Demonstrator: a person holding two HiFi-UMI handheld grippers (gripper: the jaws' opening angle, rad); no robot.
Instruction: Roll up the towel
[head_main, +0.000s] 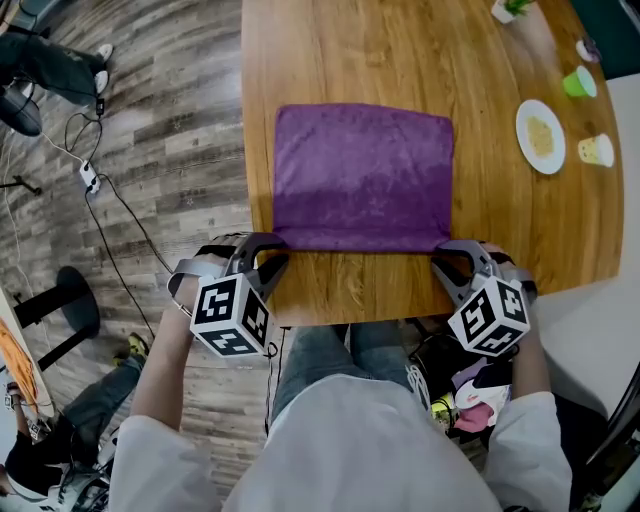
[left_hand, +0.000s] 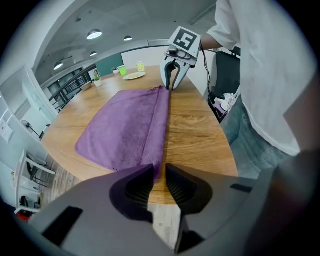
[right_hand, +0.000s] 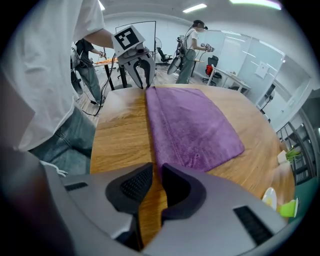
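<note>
Purple towel (head_main: 362, 175) lies flat on the wood bench (head_main: 400, 60), set toward the bench's left edge, hem parallel to the near edge. Left claw (head_main: 276, 258) is at the towel's near-left corner, right claw (head_main: 442, 258) at its near-right corner, both pointing steeply down. Each claw is nearly closed, pinching the near hem with only a thin gap. Plate (head_main: 540, 136) and green cup (head_main: 579, 82) sit by the bench's right edge, well apart from the towel.

grey wood-plank floor (head_main: 170, 130), white power strip (head_main: 88, 178) on it, wooden surface (head_main: 400, 60), round ceiling lights (left_hand: 94, 34), glass partitions (right_hand: 247, 55)
</note>
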